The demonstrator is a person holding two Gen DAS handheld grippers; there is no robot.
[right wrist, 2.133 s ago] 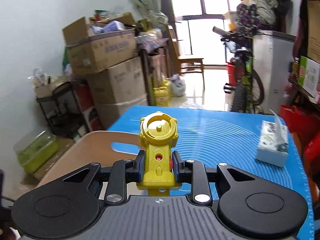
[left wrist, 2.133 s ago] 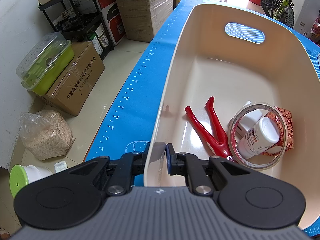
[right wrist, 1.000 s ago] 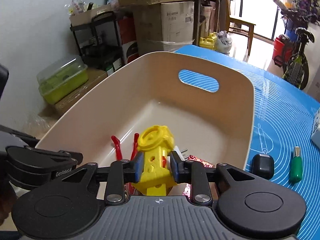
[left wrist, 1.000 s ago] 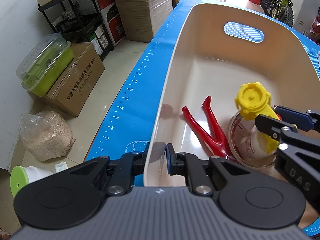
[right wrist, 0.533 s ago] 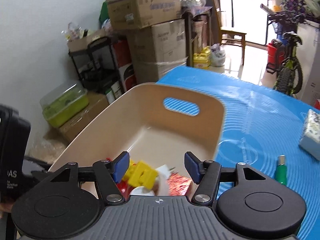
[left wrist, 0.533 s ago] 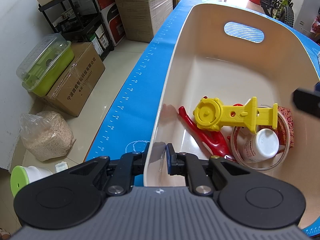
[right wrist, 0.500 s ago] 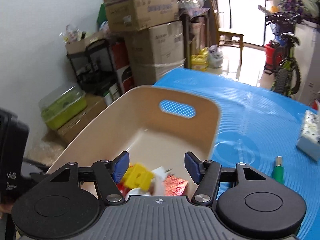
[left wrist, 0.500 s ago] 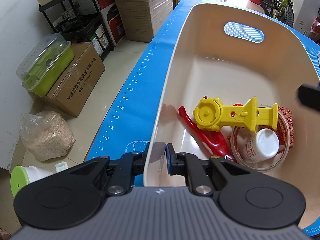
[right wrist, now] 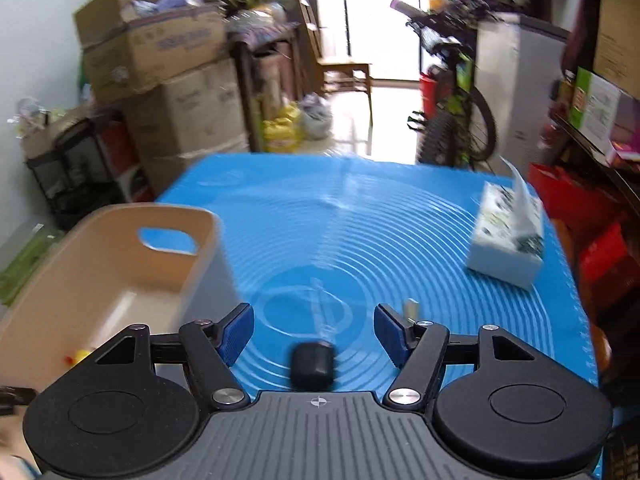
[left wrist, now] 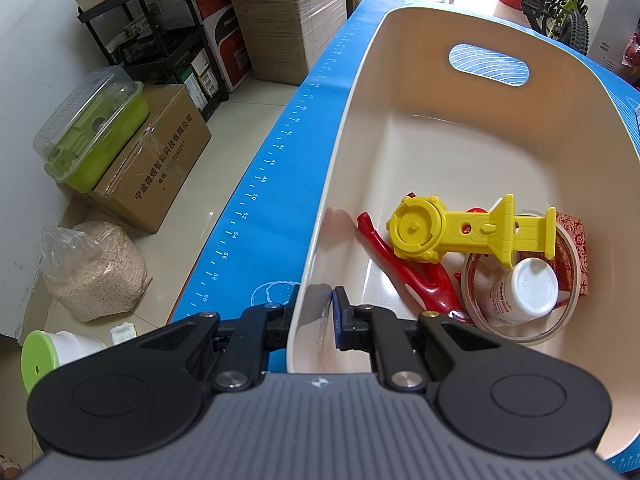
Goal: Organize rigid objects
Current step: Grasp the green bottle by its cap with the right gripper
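Observation:
My left gripper is shut on the near wall of the beige bin. Inside the bin a yellow toy lies across a red clip, beside a tape roll that rings a white bottle. In the right wrist view my right gripper hangs over the blue mat, right of the bin. Its jaws are opening and grip nothing. A small black object lies on the mat below the gap. A pale tip of another small item shows behind the right finger.
A tissue pack lies at the mat's far right. A red patterned packet sits in the bin by the tape. Boxes, a shelf and a bicycle stand beyond the table. The floor to the left holds a cardboard box and a grain bag.
The right gripper let go of the yellow toy, which now lies in the bin. It then swung right, out over the mat, with its jaws wider. The left gripper kept still.

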